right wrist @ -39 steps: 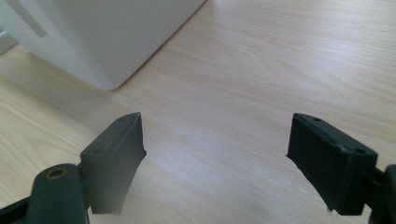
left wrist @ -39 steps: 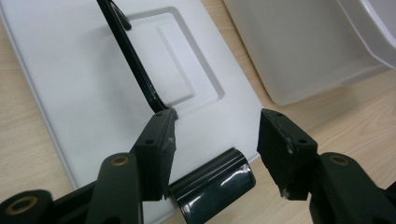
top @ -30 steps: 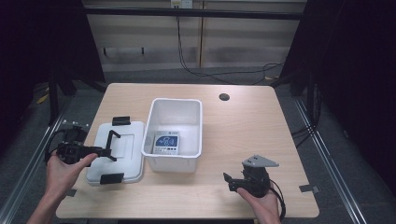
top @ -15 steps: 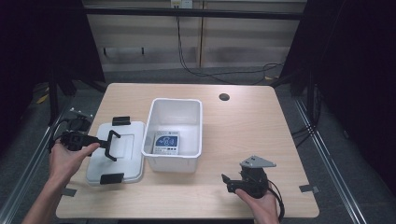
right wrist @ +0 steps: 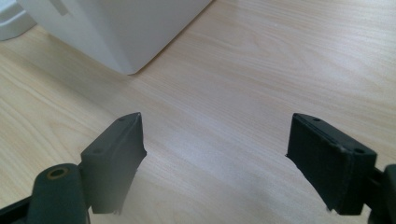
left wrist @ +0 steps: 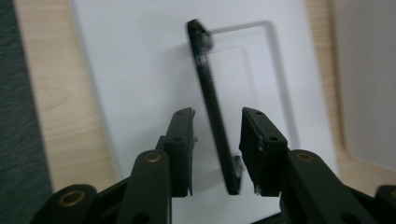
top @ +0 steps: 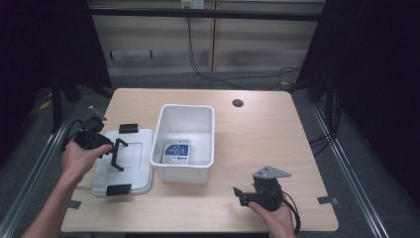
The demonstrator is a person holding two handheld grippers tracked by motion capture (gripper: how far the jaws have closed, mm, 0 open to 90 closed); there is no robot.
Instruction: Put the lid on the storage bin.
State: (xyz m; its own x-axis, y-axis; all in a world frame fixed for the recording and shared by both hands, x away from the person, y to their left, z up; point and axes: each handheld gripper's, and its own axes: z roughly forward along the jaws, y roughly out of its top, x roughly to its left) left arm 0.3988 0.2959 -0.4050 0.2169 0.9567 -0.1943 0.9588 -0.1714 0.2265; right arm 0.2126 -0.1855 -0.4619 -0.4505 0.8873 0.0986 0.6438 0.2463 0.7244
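A white bin (top: 184, 173) stands mid-table with a small white device (top: 177, 150) with a blue display lying in it. To its left lies the bin's white lid (top: 133, 171), which has a black handle (top: 117, 154) on top. My left gripper (top: 110, 148) reaches over the lid from the left. In the left gripper view its jaws (left wrist: 217, 116) stand on either side of the thin black handle (left wrist: 212, 98), with a gap still showing, so it is open. My right gripper (top: 243, 192) hovers open over bare wood near the front edge; the bin's corner (right wrist: 116, 32) lies ahead of it (right wrist: 215, 154).
The lid carries black clips at its far end (top: 129, 128) and near end (top: 119, 189). A dark round hole (top: 237, 103) sits in the wooden table (top: 257, 134) at the back right. Metal rails run along both sides of the table.
My left hand has moved away from the person and slightly right, bringing its gripper's jaws around the lid's handle. The right gripper has barely moved. Bin and lid stay put.
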